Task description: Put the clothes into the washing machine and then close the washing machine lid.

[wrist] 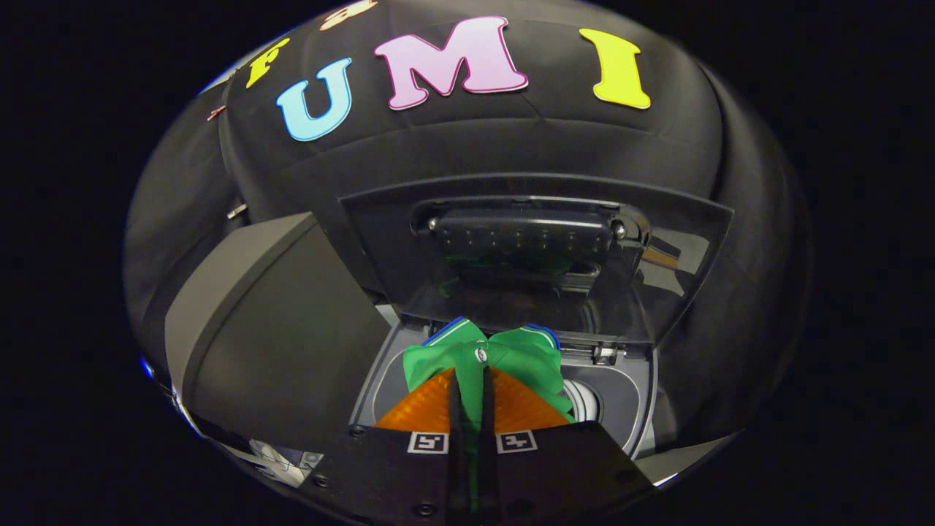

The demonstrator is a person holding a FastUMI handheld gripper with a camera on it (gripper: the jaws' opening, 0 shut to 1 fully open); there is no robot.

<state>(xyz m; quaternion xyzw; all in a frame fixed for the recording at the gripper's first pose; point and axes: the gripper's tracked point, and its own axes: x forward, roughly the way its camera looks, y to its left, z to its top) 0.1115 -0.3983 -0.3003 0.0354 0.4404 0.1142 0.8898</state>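
My gripper [471, 380] is shut on a green garment [511, 354] with blue and white trim, pinched between the two orange fingers [424, 409]. The cloth bunches out past the fingertips and hangs over the open top of the washing machine [628, 387]. Beneath it the pale drum opening [584, 402] shows. The machine's lid [526, 248] stands raised beyond the garment, its glossy dark underside facing me.
A dark grey box-like body [270, 329] stands close beside the opening, left of the fingers. Black cloth walls close in behind the lid and on both sides.
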